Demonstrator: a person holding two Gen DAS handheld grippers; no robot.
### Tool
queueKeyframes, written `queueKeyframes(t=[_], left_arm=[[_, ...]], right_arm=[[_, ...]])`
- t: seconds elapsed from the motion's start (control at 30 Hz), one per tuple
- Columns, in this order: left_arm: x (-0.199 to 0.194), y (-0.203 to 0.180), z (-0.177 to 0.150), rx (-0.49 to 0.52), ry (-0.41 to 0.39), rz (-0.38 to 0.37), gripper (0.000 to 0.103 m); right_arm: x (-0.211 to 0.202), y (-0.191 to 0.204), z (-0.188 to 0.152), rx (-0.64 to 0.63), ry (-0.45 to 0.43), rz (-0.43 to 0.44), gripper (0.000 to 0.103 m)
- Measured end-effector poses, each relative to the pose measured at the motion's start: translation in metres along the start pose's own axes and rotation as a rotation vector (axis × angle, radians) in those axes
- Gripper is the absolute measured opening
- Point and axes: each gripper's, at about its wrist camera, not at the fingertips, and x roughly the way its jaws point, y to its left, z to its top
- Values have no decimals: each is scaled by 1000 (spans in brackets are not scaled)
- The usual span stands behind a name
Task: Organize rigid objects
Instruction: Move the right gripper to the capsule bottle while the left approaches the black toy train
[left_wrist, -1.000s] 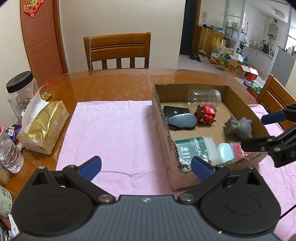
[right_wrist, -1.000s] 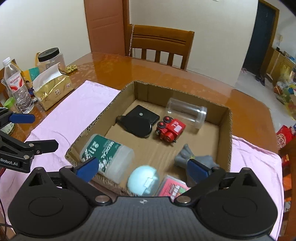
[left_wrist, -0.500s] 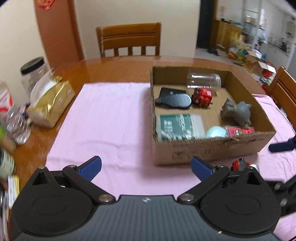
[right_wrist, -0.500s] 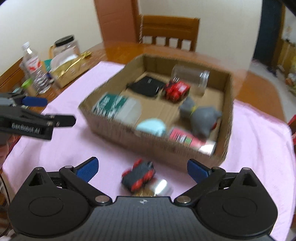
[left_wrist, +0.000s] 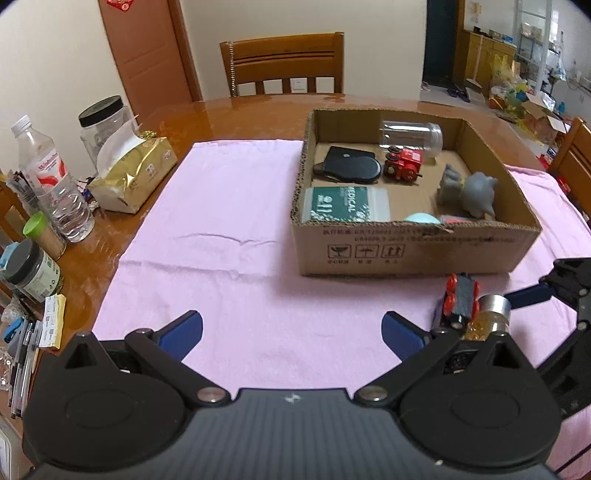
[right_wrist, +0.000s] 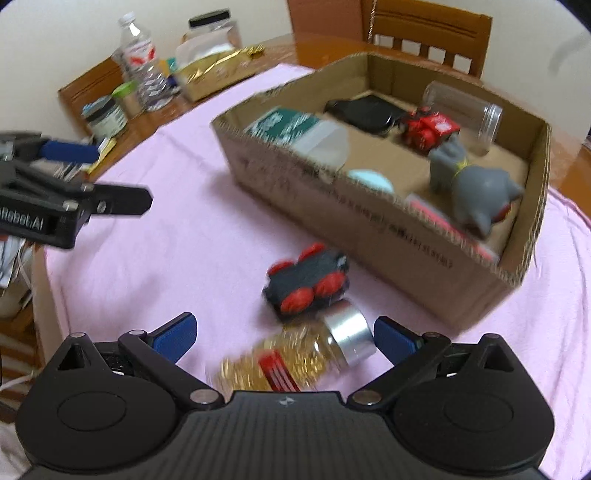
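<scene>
A cardboard box (left_wrist: 413, 251) (right_wrist: 369, 218) sits on the pink cloth and holds a red toy car (left_wrist: 403, 164), a grey figure (left_wrist: 469, 190), a black case, a clear jar, a green-labelled pack and a pale blue item. In front of the box lie a black toy car with red wheels (right_wrist: 308, 282) (left_wrist: 460, 301) and a gold-filled jar with a silver lid (right_wrist: 295, 356) (left_wrist: 487, 315). My right gripper (right_wrist: 284, 341) is open, with the gold jar lying between its fingers. My left gripper (left_wrist: 291, 328) is open and empty over bare cloth.
At the table's left edge stand a water bottle (left_wrist: 55, 181), a gold tissue pack (left_wrist: 133, 177), a black-lidded jar (left_wrist: 101, 129) and small jars. Wooden chairs stand behind the table (left_wrist: 284, 62) and at the right.
Both grippers pulled back from over the box toward the table's near side. The black toy car and gold jar came into view; the right gripper dropped low around the jar.
</scene>
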Motion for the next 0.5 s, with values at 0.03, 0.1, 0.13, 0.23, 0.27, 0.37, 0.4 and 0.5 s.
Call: queueKeyframes(t=[0.03,0.1,0.13,0.23,0.27,0.37,0.4,0.5], left_arm=[[1,-1,-1,8,2,-8,102],[5,-2,-1,19,14,-14,102],[7,-3,-2,23,13,-16,102],[8,-4,-2,31,5,-28,102],[9,-4,-2,32,5,-34,102],[12,-6,-1,41,10,-51,102],[13,-8,0,45,11,-55,102],[14,-13,3,65,9,-77,102]], right_arm=[[-1,1,-4,2,15,6,103],[-5,4,-12,19,39,7,103],[-7,4,-16,34,51,5,103],[-8,9,-23,77,44,-18,103],[-8,12,-23,88,36,-36,103],[-2,22,-21,90,10,-108,103],[0,26,-20,82,2,-129,103],[5,31,-20,66,-20,-179,102]])
